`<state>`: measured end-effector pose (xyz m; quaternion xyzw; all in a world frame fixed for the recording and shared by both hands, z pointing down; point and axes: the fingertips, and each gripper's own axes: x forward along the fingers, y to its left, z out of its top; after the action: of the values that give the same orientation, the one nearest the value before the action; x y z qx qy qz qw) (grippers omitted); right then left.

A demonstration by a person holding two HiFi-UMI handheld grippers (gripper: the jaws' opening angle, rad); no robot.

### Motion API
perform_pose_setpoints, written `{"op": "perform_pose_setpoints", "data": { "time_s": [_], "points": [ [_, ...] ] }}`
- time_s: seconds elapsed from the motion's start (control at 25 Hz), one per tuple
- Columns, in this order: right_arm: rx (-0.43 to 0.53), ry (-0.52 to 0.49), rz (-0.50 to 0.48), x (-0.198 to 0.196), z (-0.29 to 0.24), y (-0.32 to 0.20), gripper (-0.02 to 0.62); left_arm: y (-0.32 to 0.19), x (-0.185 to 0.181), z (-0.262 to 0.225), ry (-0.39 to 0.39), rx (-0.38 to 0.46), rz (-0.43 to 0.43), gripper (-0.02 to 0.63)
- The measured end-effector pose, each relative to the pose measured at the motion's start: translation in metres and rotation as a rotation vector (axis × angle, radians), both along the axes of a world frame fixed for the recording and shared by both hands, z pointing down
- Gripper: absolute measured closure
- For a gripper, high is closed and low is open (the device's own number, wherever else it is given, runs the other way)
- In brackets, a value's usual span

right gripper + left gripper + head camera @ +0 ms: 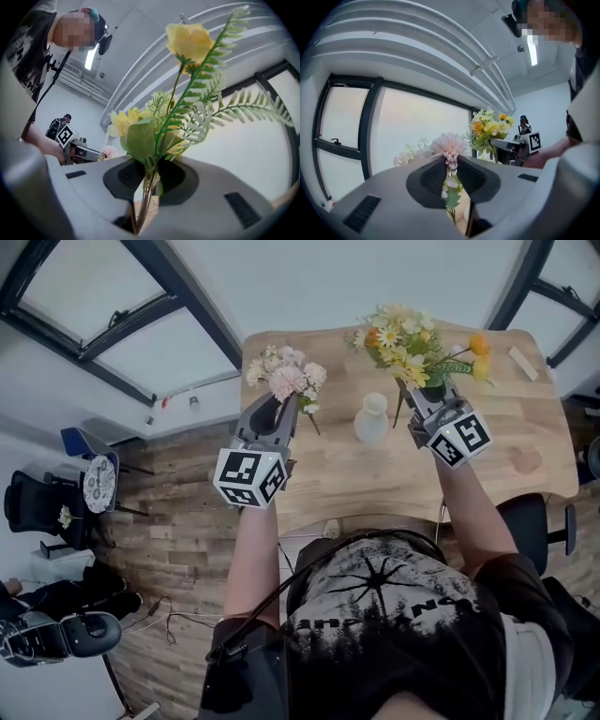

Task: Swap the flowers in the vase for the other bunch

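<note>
White vase point(371, 418) upright on wooden table point(487, 465), between the two grippers and clear of both bunches. Pink bunch point(286, 376) clamped by its stems in left gripper point(284, 404), jaws nearly closed. Yellow bunch point(417, 348) pinched by its stems in right gripper point(428, 392), jaws equally narrow. Lower stem ends hidden behind gripper bodies. Vase mouth too small to see into.

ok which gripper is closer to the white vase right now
Right. The right gripper, shut on the yellow bunch, is just beside the vase on its right in the head view. The left gripper, holding the pink bunch, is farther off to its left.
</note>
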<state>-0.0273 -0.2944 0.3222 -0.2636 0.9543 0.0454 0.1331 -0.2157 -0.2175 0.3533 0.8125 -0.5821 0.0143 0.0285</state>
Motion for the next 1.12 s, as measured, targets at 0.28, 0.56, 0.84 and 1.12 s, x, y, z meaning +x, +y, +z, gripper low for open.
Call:
{"op": "perform_pose_setpoints", "data": {
  "time_s": [0.28, 0.56, 0.84, 1.12],
  "points": [
    [0.059, -0.006, -0.024, -0.018, -0.005, -0.011, 0.525, 0.001, 0.012, 0.031, 0.013, -0.053, 0.014, 0.531],
    [0.148, -0.002, -0.034, -0.023, -0.002, -0.017, 0.525, 0.004, 0.023, 0.047, 0.006, -0.094, 0.027, 0.531],
    [0.128, 0.014, -0.021, -0.022, 0.032, -0.023, 0.525, 0.003, 0.023, 0.062, -0.011, -0.134, 0.044, 0.531],
    [0.098, 0.031, 0.009, -0.021, 0.062, -0.018, 0.525, 0.003, 0.02, 0.072, -0.025, -0.158, 0.069, 0.531]
  ]
}}
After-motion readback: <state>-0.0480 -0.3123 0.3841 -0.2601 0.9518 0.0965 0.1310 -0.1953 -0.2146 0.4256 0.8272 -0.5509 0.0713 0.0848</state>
